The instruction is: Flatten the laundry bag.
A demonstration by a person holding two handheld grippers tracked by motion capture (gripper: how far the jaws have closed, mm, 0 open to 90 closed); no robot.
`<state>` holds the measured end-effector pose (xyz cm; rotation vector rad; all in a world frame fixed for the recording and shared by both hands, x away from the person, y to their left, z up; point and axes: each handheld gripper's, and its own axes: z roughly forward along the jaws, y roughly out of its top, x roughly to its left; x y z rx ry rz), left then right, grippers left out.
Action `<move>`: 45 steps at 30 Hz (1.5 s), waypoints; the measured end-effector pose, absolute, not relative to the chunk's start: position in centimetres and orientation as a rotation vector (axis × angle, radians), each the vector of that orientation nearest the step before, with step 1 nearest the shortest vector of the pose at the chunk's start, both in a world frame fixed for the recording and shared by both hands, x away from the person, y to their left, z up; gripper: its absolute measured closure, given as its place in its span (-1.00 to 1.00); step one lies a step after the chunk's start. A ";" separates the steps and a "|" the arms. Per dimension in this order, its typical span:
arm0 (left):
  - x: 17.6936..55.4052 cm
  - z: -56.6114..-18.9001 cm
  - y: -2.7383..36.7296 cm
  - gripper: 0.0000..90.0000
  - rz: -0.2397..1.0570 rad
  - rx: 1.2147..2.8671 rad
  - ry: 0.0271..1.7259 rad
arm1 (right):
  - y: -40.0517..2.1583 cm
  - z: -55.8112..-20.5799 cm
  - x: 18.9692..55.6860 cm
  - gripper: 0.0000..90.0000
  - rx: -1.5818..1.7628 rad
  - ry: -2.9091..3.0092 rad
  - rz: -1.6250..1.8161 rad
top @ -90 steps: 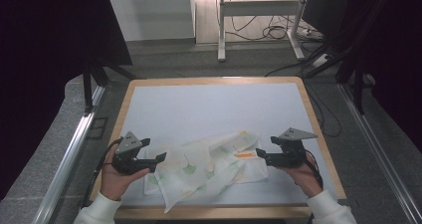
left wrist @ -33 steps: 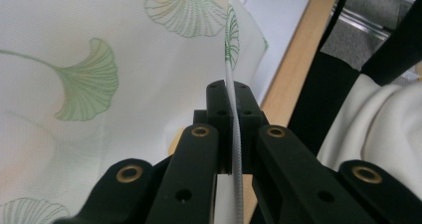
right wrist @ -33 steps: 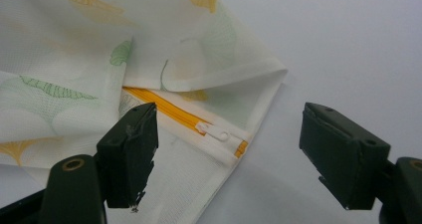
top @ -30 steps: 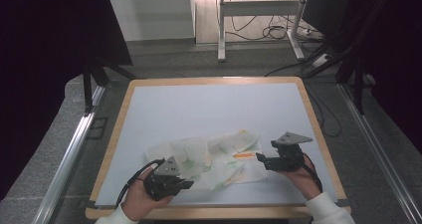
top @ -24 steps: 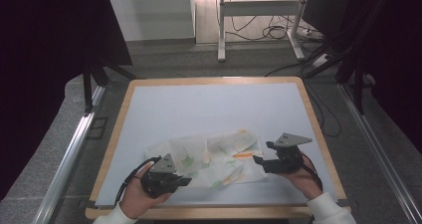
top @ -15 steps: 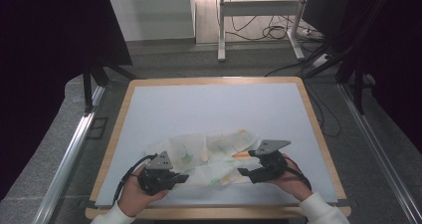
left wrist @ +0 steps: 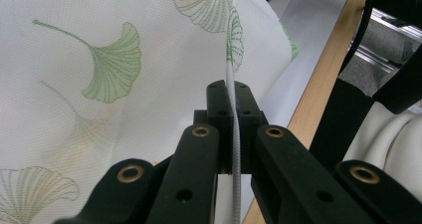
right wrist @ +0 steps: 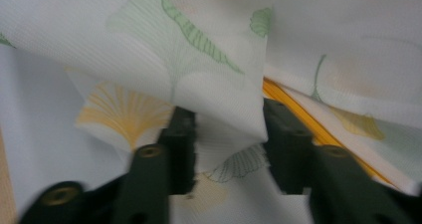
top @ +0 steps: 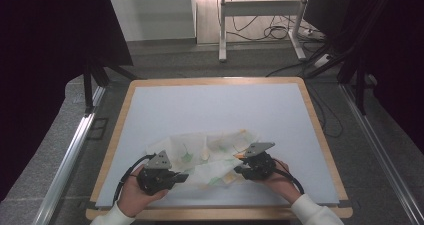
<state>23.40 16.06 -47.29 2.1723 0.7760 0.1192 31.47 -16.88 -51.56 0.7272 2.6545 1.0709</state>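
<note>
A crumpled white cloth (top: 200, 152) printed with green and yellow ginkgo leaves lies on the front half of the table. My left gripper (top: 182, 176) sits at the cloth's front left and is shut on its edge; in the left gripper view the thin hem runs straight between the closed jaws of that gripper (left wrist: 231, 92), with the cloth (left wrist: 99, 59) spread beyond. My right gripper (top: 239, 169) is at the cloth's right side. Its jaws have just been closing; in its own view that gripper (right wrist: 226, 129) still stands apart around a loose fold of cloth (right wrist: 199, 50).
A pale grey mat (top: 215, 105) covers the table inside a wooden border (top: 115, 140). Metal rails (top: 65, 160) run along both sides of the table. A white stand (top: 260, 15) and floor cables are beyond the far edge. An orange strip (right wrist: 298, 114) shows under the cloth.
The right gripper has moved left and down onto the cloth's right side, and its jaws have narrowed around a fold. The left gripper has kept its hold near the front edge.
</note>
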 end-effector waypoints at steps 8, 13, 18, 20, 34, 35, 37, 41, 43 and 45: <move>23.4 -46.9 16.8 1.00 0.135 2.142 0.783 | -17.5 -50.3 31.2 0.85 0.708 2.574 1.098; 23.4 -46.7 17.1 1.00 0.149 2.124 0.792 | -17.7 -49.4 30.9 0.91 0.687 2.537 1.084; 23.5 -46.6 17.2 1.00 0.154 2.120 0.796 | -18.1 -49.1 31.1 0.96 0.702 2.528 1.086; 23.6 -46.5 17.3 1.00 0.162 2.114 0.796 | -18.0 -48.8 31.1 0.96 0.699 2.519 1.090; 25.0 -44.0 18.7 1.00 0.234 2.056 0.801 | -17.7 -44.6 32.0 0.96 0.613 2.443 1.152; 25.2 -43.7 18.9 1.00 0.243 2.049 0.802 | -17.6 -44.0 32.1 0.96 0.602 2.431 1.162; 25.4 -43.0 19.3 1.00 0.257 2.035 0.806 | -17.2 -42.7 32.4 0.96 0.578 2.414 1.171; 26.0 -41.8 20.1 1.00 0.287 2.009 0.819 | -16.4 -40.8 33.1 0.96 0.544 2.404 1.169; 26.4 -41.4 20.4 1.00 0.304 1.999 0.829 | -16.0 -40.2 33.5 0.96 0.534 2.404 1.163; 26.8 -41.2 20.7 1.00 0.324 1.989 0.843 | -15.4 -39.8 34.2 0.96 0.528 2.406 1.150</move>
